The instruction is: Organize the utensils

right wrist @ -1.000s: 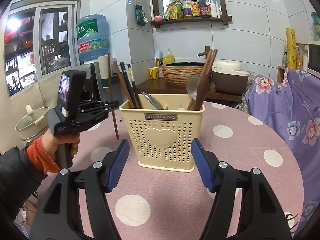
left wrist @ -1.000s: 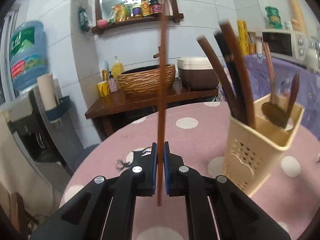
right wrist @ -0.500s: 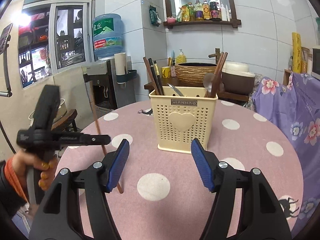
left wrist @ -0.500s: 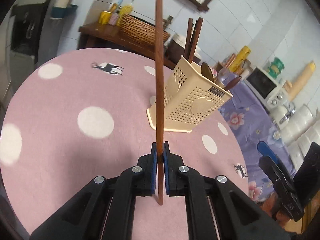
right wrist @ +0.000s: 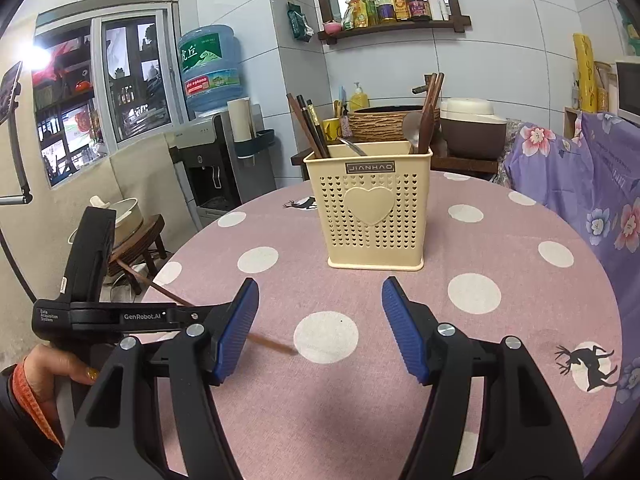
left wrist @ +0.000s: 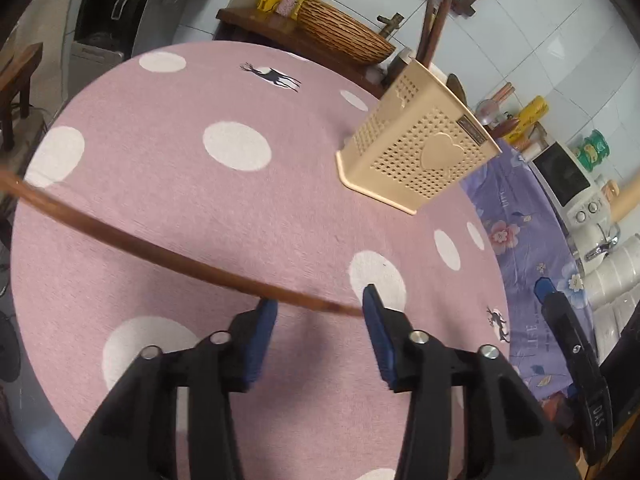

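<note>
Left hand-held gripper (left wrist: 320, 306): I see its jaws opening, and the pads do not press on the chopstick (left wrist: 160, 248) lying across the gap — I judge it is being let go.
Chopstick: a long brown stick, slanting out past the bench's left edge; its near tip is by the right pad, just at a white dot in the right wrist view. Whether it lies flat yet I cannot tell.
Why there: I take it as being laid out apart from the holder so the utensils can be sorted.
Holder (right wrist: 374, 210): a cream perforated box with a heart on its front, upright on the far middle of the bench, well apart from the stick; more chopsticks stand at its left, spoons at its right.
Right hand-held gripper (right wrist: 320, 322): jaws wide, nothing between them, hovering before the holder — ready, I judge, for a next pick.
Bench (right wrist: 500, 360): round, under a pink cloth with white dots and small deer.
Room: tiled kitchen, water dispenser left, bottle shelf above, purple floral cloth right.
</note>
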The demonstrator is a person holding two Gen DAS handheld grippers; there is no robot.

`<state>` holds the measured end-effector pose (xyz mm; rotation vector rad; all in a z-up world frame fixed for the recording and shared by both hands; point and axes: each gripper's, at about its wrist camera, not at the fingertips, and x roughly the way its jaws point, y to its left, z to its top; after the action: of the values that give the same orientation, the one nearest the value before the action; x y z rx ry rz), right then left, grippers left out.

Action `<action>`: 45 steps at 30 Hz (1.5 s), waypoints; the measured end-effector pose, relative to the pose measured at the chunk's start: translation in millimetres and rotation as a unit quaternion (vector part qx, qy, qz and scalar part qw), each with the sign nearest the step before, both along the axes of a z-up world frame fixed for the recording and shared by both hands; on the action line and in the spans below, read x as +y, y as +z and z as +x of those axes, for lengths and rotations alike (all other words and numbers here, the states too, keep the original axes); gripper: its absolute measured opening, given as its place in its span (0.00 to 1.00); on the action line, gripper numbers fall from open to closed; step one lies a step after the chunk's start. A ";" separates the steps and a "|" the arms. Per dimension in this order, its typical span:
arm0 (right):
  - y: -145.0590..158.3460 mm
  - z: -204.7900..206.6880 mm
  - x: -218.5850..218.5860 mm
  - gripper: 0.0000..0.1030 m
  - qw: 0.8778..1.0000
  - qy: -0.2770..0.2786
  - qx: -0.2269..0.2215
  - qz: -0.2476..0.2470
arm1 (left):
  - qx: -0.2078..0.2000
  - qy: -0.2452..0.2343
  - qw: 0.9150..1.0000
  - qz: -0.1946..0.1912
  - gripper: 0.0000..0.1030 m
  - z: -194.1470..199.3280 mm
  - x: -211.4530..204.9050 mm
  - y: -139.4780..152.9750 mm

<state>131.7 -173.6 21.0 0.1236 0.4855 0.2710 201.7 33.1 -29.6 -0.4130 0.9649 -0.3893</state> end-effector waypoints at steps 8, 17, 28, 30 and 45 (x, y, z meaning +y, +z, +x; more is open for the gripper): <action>-2.7 -1.0 -16.1 0.63 1.000 -0.025 0.004 0.014 | 0.029 -0.081 0.996 0.031 0.65 -19.0 -26.3 -10.0; -8.5 -0.9 -26.5 0.63 0.999 -0.038 0.011 0.021 | -0.112 -0.077 0.985 0.103 0.65 -10.0 17.1 30.7; -17.7 5.8 -16.4 0.63 0.999 -0.030 0.024 0.017 | -0.124 -0.178 0.953 0.211 0.59 39.7 100.2 5.5; -18.0 7.0 -13.0 0.63 0.999 -0.028 0.025 0.016 | -0.120 -0.206 0.944 0.227 0.57 39.4 95.3 -6.2; -20.7 10.1 -12.5 0.63 0.999 -0.035 0.035 0.024 | -0.049 -0.293 0.937 0.184 0.49 1.5 68.7 -28.5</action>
<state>141.8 -186.1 0.3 0.1966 0.5423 0.2106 203.1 101.9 -58.1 0.2472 1.0265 -0.7439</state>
